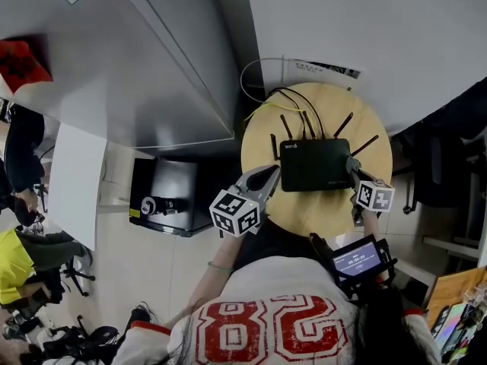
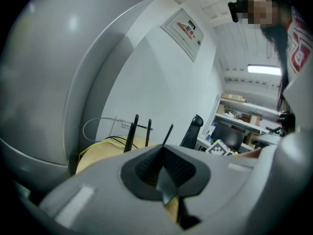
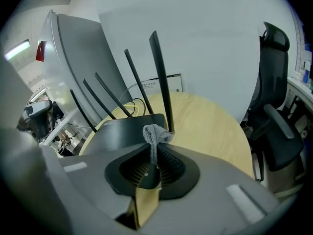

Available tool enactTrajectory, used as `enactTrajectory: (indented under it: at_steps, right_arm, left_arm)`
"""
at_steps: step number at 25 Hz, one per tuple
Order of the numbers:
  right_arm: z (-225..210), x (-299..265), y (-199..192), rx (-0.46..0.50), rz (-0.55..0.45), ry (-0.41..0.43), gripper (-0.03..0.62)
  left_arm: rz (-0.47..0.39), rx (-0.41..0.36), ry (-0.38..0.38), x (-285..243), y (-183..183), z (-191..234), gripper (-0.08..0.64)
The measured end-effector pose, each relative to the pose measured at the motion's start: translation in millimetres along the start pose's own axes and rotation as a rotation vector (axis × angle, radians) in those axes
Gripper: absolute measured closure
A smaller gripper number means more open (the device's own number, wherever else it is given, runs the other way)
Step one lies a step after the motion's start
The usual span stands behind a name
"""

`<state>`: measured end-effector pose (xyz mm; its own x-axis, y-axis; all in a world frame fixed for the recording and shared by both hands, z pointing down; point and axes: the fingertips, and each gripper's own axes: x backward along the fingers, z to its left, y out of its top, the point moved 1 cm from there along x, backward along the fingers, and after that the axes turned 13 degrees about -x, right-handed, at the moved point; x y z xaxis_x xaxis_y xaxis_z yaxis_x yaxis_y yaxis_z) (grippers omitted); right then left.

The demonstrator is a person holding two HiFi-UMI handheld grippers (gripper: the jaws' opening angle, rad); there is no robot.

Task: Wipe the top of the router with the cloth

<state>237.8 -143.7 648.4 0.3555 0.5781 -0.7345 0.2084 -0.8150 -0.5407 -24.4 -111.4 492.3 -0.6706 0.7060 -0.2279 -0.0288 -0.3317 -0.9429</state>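
Right gripper view shows the right gripper (image 3: 153, 155) pinched tight on the cloth (image 3: 157, 132). A small grey tuft pokes out past the tips, so fabric rather than plastic would meet the surface. That tuft hangs at the near corner of the router (image 3: 122, 131), just in front of its upright antennas (image 3: 161, 77). I cannot tell whether it touches the lid yet. In the head view the router (image 1: 316, 164) lies flat in the middle of the round table (image 1: 319, 215), antennas at the far edge, which leaves the near side free to approach. The right gripper (image 1: 353, 167) sits at its right edge, likely to begin a stroke across the top. The left gripper (image 1: 268, 178) points at the router's left edge, probably to brace the light box against sliding. Its own view shows the left gripper (image 2: 163, 150) with jaws brought together and nothing visible between them. Wiping looks not yet begun.
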Motion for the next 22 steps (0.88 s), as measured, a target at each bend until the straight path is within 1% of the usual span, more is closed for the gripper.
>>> enactTrajectory:
  at_steps: [3,5,8,12,15,18,20,22]
  right_arm:
    - [-1.2,1.5,-2.5,-0.007,0.007,0.002,0.554]
    - [16.5,3.1,-0.3,-0.005,-0.002,0.034,0.554]
    - [68.6,-0.6,-4.2,0.042,0.007,0.147,0.554]
    - [148.3,-11.5,-46.4,0.192,0.136,0.33,0.554]
    - [186.7,-17.5,-77.5,0.261,0.215,0.413,0.554]
    - [203.3,-23.9,-97.8,0.309,0.266,0.442,0.554]
    - [204.7,-26.5,-105.2,0.327,0.284,0.443,0.554]
    - [199.4,-26.8,-106.4,0.324,0.284,0.436,0.554]
  left_arm:
    - [0.0,0.002,0.011,1.4,-1.0,1.0,0.558]
    - [0.0,0.004,0.016,1.9,-1.1,1.4,0.558]
    - [0.001,0.007,0.021,2.1,-1.9,0.2,0.558]
    - [-0.001,0.005,0.02,1.3,-2.0,-7.1,0.558]
    - [0.0,0.001,0.021,1.1,-1.6,-11.2,0.558]
    - [0.005,0.003,0.032,3.1,-3.9,-9.4,0.558]
    - [0.007,0.005,0.043,5.1,-5.2,-8.2,0.558]
    - [0.006,0.005,0.049,5.9,-5.5,-8.2,0.558]
